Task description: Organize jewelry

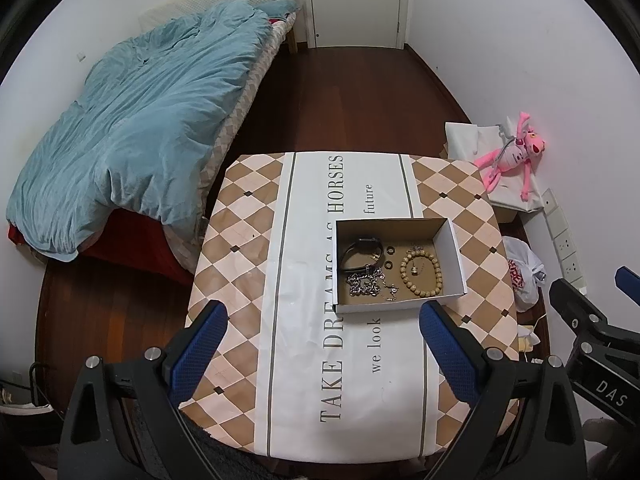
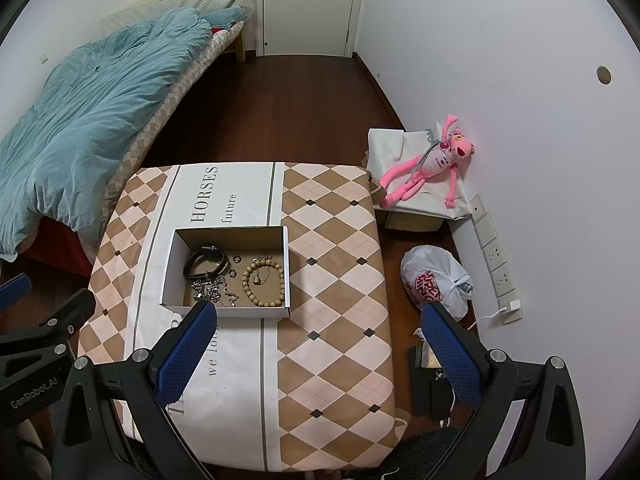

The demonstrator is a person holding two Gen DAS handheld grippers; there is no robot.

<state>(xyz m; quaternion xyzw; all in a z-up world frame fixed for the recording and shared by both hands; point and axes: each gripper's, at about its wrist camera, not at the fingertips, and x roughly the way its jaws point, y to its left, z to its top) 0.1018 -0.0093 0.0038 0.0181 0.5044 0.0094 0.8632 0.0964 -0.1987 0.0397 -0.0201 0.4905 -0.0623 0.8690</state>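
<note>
An open white cardboard box [image 1: 456, 254] [image 2: 170, 268] sits on the table with the checked cloth [image 1: 248, 216] [image 2: 340, 240]. Inside lie a black watch [image 1: 360, 250] [image 2: 206, 262], a silver chain [image 1: 364, 284] [image 2: 208, 290], a wooden bead bracelet [image 1: 422, 272] [image 2: 264, 282] and two small dark rings [image 1: 390, 258] [image 2: 235, 265]. My left gripper [image 1: 324, 344] is open and empty, above the table in front of the box. My right gripper [image 2: 320, 344] is open and empty, in front and to the right of the box.
A bed with a blue duvet [image 1: 132, 128] [image 2: 80, 120] stands left of the table. A pink plush toy [image 1: 512, 156] [image 2: 432, 164] lies on white bags at the right wall. A plastic bag [image 2: 436, 280] and a power strip [image 2: 496, 260] are on the floor at right.
</note>
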